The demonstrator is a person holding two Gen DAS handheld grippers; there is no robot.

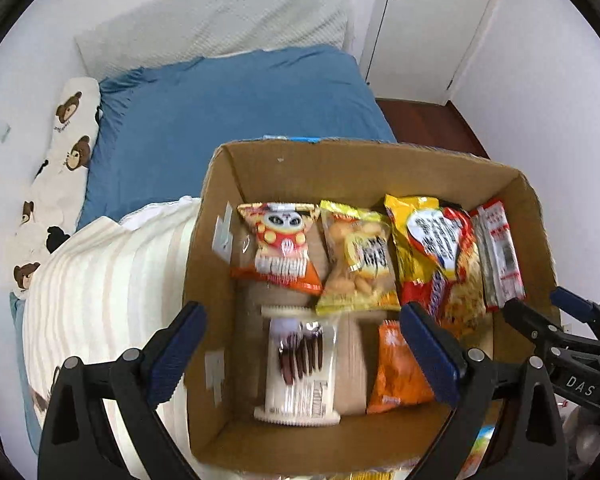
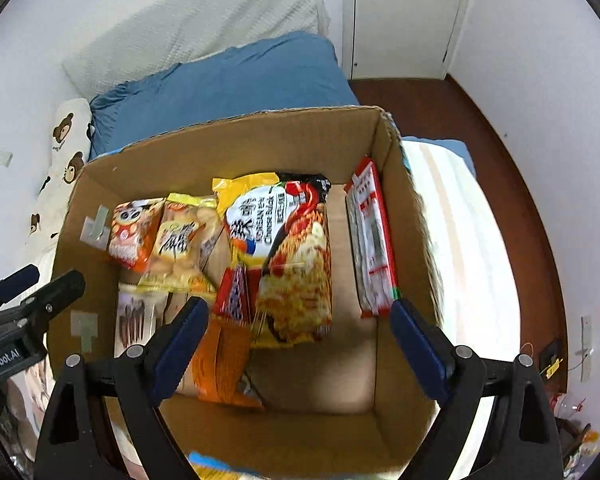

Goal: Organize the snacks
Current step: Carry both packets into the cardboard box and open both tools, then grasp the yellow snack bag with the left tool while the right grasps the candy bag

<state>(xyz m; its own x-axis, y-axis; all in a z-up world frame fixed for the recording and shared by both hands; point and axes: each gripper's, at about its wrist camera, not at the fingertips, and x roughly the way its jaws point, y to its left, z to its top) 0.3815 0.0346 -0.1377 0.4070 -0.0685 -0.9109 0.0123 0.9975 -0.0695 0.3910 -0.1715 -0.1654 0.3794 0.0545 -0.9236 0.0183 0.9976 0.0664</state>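
An open cardboard box (image 1: 340,160) (image 2: 236,140) stands on the bed and holds several snack packs. Inside are an orange panda pack (image 1: 280,246) (image 2: 134,232), a yellow biscuit pack (image 1: 358,258) (image 2: 180,246), a yellow noodle pack (image 1: 440,248) (image 2: 288,256), a red-and-white pack (image 1: 498,252) (image 2: 370,240) on edge by the right wall, a white cookie pack (image 1: 300,368) (image 2: 134,324) and an orange pack (image 1: 400,368) (image 2: 220,364). My left gripper (image 1: 304,352) is open and empty above the box's near left part. My right gripper (image 2: 300,352) is open and empty above its near right part.
The box rests on a cream striped blanket (image 1: 108,280) (image 2: 460,240) over a blue sheet (image 1: 220,108) (image 2: 228,76). A bear-print pillow (image 1: 60,168) lies along the left wall. A white door (image 1: 432,20) and dark wood floor (image 2: 480,120) are at the right.
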